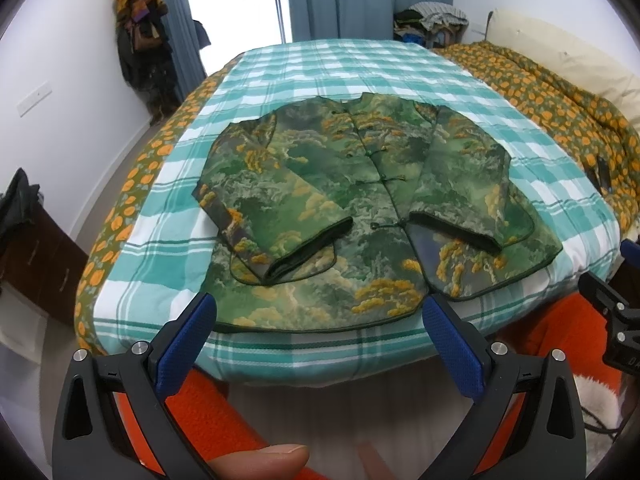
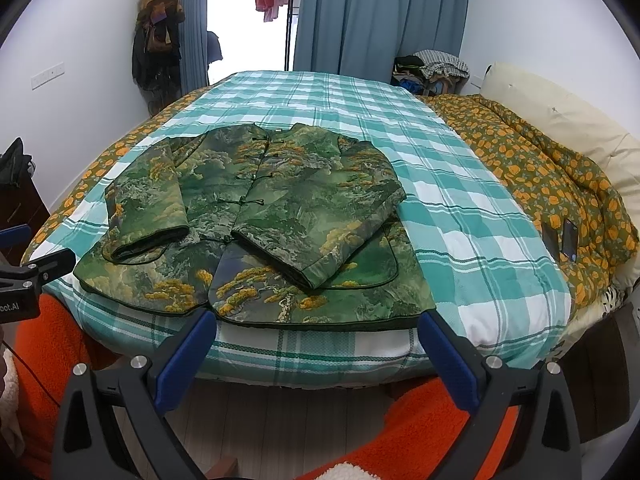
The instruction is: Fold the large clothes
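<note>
Green-and-gold landscape-print padded jacket (image 1: pixel 320 208) lies face-up at 12 o'clock on the teal-checked bed cover (image 1: pixel 360 68), both sleeves folded across the front, hem-to-collar fold left; left gripper (image 1: pixel 320 340) and right gripper (image 2: pixel 316 344) wide, empty, short of the hem.

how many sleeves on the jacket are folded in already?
2. The left sleeve lies across the jacket front, cuff near the lower left hem; the right sleeve crosses from the other shoulder, cuff toward the lower middle. Both grippers are open and clear of it.
</note>
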The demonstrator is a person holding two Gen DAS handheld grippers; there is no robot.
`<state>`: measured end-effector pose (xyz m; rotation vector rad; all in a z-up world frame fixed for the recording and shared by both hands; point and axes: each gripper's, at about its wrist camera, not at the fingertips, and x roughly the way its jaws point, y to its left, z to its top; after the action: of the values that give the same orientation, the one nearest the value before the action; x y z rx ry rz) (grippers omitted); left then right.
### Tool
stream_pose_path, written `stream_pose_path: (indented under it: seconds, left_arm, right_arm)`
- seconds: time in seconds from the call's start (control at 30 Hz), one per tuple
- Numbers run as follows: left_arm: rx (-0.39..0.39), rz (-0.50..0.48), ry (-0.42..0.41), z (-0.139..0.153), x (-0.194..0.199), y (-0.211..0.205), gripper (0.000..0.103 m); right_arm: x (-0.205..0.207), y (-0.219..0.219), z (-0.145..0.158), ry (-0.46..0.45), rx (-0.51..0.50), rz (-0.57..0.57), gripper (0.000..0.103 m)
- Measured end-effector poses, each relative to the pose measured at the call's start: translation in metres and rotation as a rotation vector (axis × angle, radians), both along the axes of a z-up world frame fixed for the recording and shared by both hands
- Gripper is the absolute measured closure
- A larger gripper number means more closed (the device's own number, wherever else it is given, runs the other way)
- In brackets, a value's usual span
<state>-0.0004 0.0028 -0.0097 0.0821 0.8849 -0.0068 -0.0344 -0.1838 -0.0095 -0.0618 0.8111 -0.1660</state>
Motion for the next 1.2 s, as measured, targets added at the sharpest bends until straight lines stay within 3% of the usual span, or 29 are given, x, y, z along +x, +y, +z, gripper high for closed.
stream_pose_path:
  seconds: [1.2]
  left_arm:
    - [0.014,-0.002,0.020,-0.0077,-0.0027,-0.0021,0.001]
  right_arm:
    - [-0.0012,0.0039,-0.0088,0.007,-0.010,-0.002,0.001]
